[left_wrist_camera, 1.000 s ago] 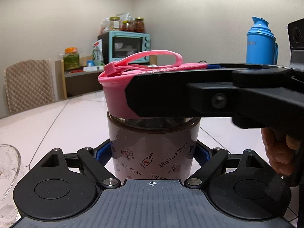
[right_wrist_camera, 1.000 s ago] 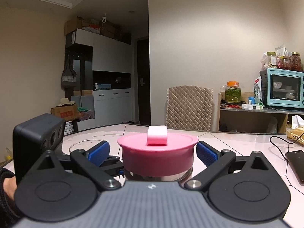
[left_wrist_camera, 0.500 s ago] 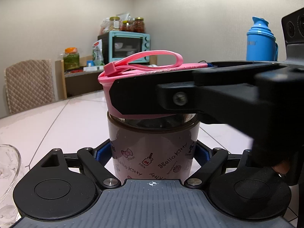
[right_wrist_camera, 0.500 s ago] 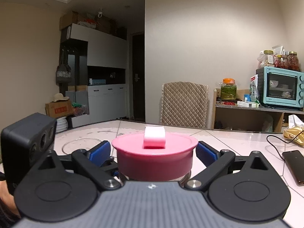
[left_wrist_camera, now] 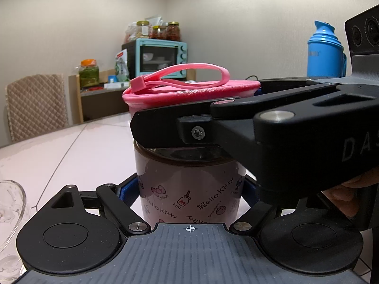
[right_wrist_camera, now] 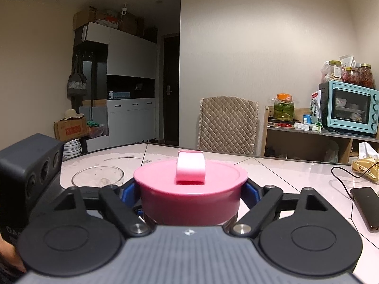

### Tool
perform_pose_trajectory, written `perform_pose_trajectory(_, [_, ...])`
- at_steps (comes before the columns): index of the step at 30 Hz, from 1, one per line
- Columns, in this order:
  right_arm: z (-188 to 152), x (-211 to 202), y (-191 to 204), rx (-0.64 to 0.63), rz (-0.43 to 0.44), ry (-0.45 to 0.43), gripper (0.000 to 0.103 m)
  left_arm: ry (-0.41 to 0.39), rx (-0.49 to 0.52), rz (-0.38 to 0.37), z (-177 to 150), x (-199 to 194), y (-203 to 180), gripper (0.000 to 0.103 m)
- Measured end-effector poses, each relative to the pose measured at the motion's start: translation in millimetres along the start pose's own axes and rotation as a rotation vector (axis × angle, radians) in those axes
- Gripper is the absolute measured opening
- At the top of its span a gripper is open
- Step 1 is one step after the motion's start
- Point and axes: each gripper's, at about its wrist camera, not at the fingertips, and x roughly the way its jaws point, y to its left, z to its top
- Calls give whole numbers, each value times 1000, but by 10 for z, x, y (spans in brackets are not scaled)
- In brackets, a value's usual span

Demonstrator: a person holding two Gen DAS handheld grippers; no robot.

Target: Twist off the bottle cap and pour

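Note:
A Hello Kitty bottle with a wide pink cap and a pink strap stands upright on the pale table. My left gripper is shut on the bottle's body, blue pads against both sides. My right gripper is shut on the pink cap, its pads pressed to the cap's sides. In the left wrist view the right gripper's black finger crosses in front of the cap from the right. The bottle's body is hidden under the cap in the right wrist view.
A clear glass bowl stands on the table to the left, and its edge shows in the left wrist view. A phone with a cable lies at the right. A blue thermos stands at the back right. A quilted chair is behind the table.
My right gripper has closed from open onto the pink cap and has swung round the bottle. My left gripper has kept its hold on the bottle's body.

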Motion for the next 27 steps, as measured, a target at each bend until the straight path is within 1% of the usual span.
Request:
perform_pose_trajectory(6, [-58,-22,-51,-28,44,-36,85,0,0,0,-1,0,0,90])
perform_pose_trajectory(13, [-117,-48,-164,-11,116,-73,85,0,0,2,-1,1,-5,90])
perform_pose_trajectory(23, [-50,-114,-185,-8,138,-124,85,0,-1,5,-2,-4,-10,90])
perform_pose_trajectory(27, [-22,-124,-180,-10,139,-131,85,1,-1,7,-1,-7,-15,90])
